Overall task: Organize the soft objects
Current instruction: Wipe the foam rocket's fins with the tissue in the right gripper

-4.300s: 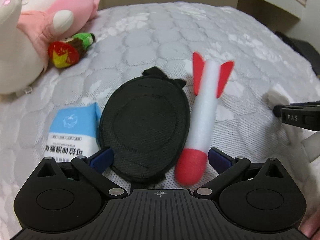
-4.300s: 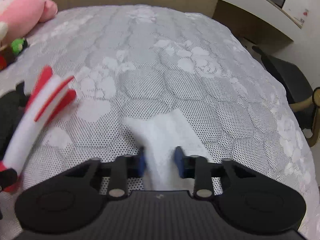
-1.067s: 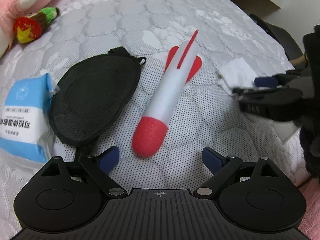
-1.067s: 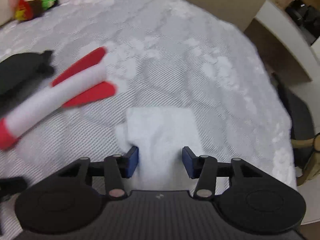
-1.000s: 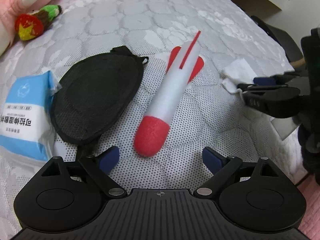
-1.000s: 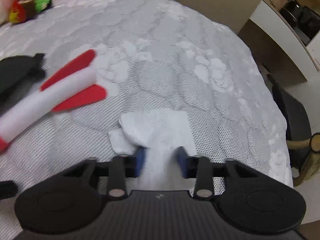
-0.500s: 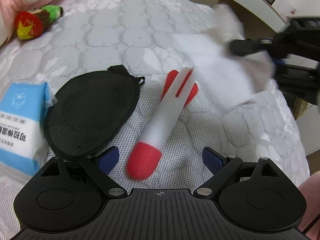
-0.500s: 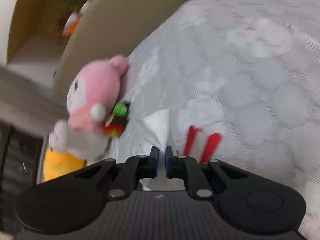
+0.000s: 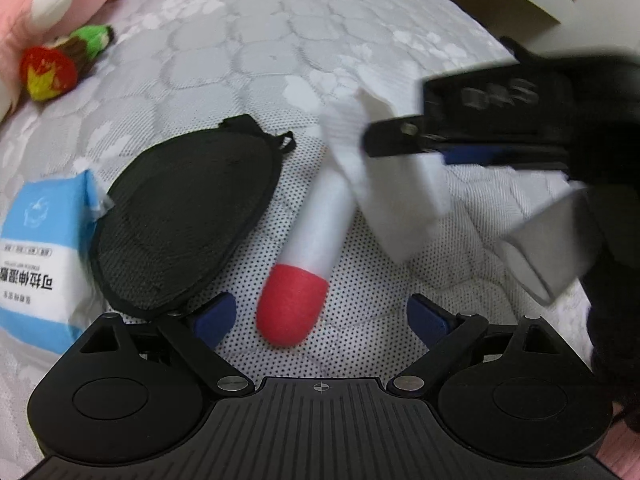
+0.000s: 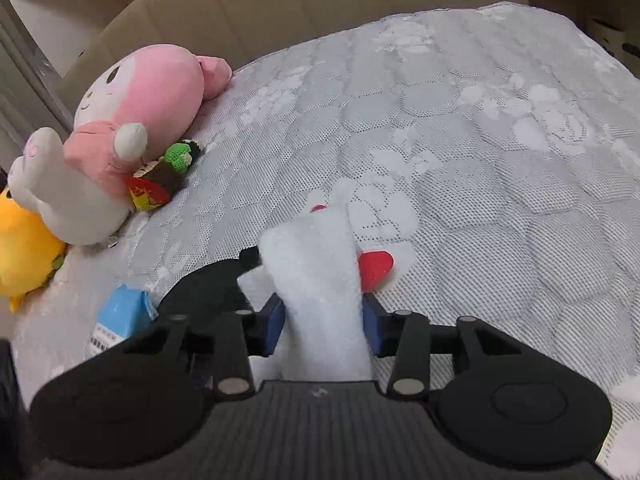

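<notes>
Two grippers over the bed [image 10: 500,168]. Right gripper [image 10: 323,330]: jaws opening, white cloth [image 10: 320,280] between them, above the rocket [image 9: 308,248] lying on the bed. Left gripper [image 9: 320,320]: jaws released, wide apart, nothing held, rocket's red nose between them. Black pad [image 9: 184,216] lies just left of the rocket, a blue packet [image 9: 40,248] farther left.
</notes>
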